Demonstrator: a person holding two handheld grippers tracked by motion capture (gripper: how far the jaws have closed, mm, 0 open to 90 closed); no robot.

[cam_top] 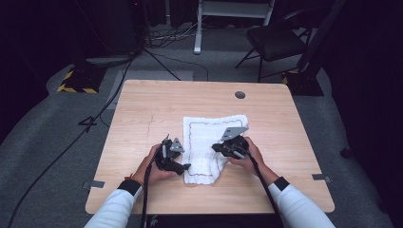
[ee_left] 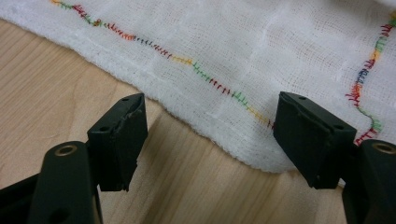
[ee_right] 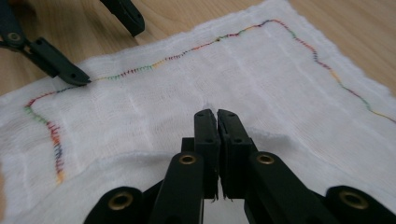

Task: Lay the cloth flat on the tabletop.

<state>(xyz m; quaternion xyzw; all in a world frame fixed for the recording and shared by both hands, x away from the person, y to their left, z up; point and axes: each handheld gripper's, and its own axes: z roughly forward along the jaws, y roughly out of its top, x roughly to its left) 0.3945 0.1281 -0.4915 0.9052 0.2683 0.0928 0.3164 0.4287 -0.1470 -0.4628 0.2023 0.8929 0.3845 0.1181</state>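
- The white cloth (cam_top: 209, 145) lies on the wooden worktop (cam_top: 142, 118), toward the person's side of its middle. A line of coloured stitching (ee_right: 154, 63) runs just inside the cloth's hem. The cloth's long axis appears to run from the person toward the far edge of the worktop, and its near end is rumpled rather than flat.
- The left tongs (cam_top: 183, 167) sit at the cloth's near-left edge. In the left gripper view the left tongs (ee_left: 208, 140) stand wide apart, the hem passing between them. One jaw rests over bare wood just off the cloth; the other is over the fabric at the stitched line. Nothing is clamped yet.
- The right tongs (cam_top: 216, 148) are over the cloth's right part. In the right gripper view the right tongs (ee_right: 217, 140) are pressed together, apparently pinching a small raised fold of the cloth, though how much fabric they hold is hard to tell.
- As I judge it, the coming move turns on the left side: the cloth's hem lies directly ahead of the left tongs, crossing the gap at a slant, so closing there would take the edge.
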